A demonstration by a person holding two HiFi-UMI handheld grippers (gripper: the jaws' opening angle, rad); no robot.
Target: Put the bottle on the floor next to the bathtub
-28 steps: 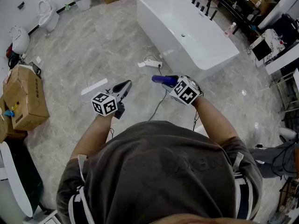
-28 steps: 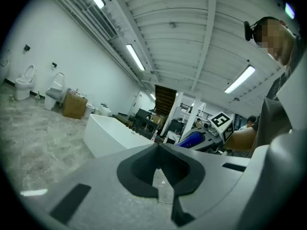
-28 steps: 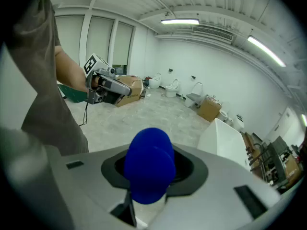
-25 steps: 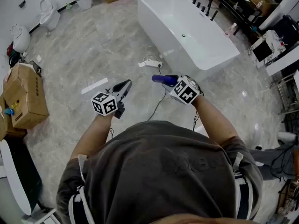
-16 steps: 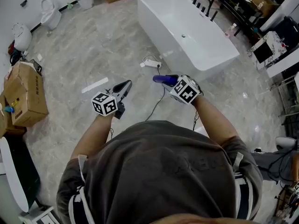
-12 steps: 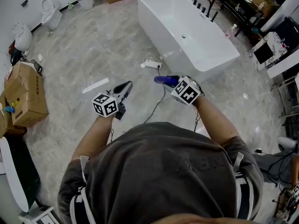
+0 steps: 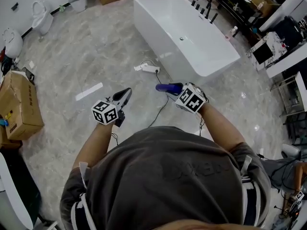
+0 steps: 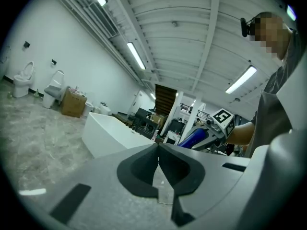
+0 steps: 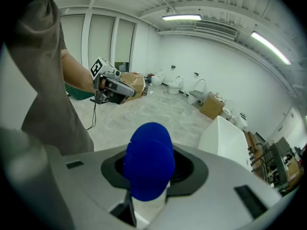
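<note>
A blue bottle (image 7: pixel 167 87) lies sideways in my right gripper (image 7: pixel 173 88), which is shut on it, waist-high over the marble floor. Seen along the right gripper's jaws, the blue bottle (image 9: pixel 148 161) fills the gap end-on. The white bathtub (image 7: pixel 158 25) stands ahead and slightly right; it also shows as a white bathtub (image 9: pixel 229 134) at the right of the right gripper view. My left gripper (image 7: pixel 125 94) is held level beside the right one, jaws together with nothing between them. From the left gripper (image 8: pixel 158 151) I see the bathtub (image 8: pixel 108 133) and the blue bottle (image 8: pixel 194 138).
A white power strip (image 7: pixel 149 68) with a black cable (image 7: pixel 158 111) lies on the floor near the tub's side. A cardboard box (image 7: pixel 17 104) sits at the left. Toilets (image 7: pixel 39 11) line the far wall. A black faucet (image 7: pixel 203 5) stands at the tub's far edge.
The person has stepped slightly forward and left; the tub and power strip now sit lower and nearer in the head view. Both grippers keep the same pose and grip.
</note>
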